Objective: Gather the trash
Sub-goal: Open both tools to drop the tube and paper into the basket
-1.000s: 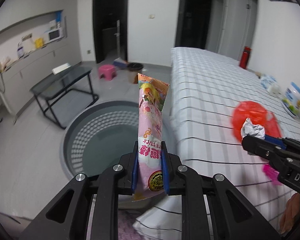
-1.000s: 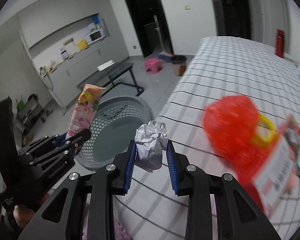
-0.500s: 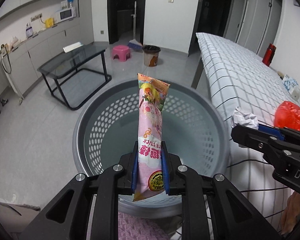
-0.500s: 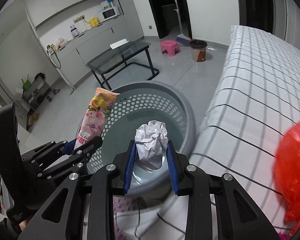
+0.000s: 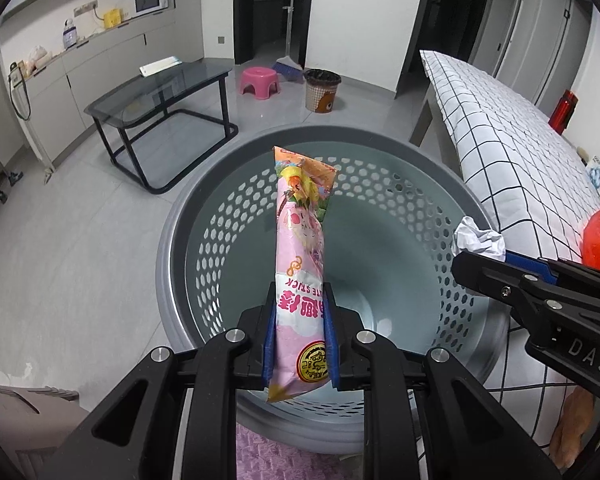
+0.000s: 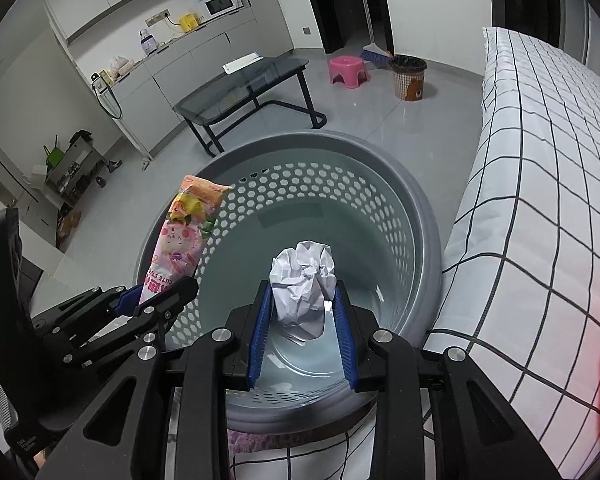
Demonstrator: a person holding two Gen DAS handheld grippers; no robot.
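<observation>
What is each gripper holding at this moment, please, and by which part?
Left gripper: pink snack packet, by its lower end. Right gripper: crumpled paper ball, by its sides.

A long pink snack wrapper (image 5: 300, 264), printed with cartoon figures and a gold seal near its lower end, stands upright and is pinched at its lower part, poised over the open mouth of the grey perforated basket (image 5: 188, 240). Just beside it a crumpled ball of white paper (image 6: 303, 280) is likewise clamped above the basket's pale, bare bottom. The round basket sits on the floor against the checked bed.
</observation>
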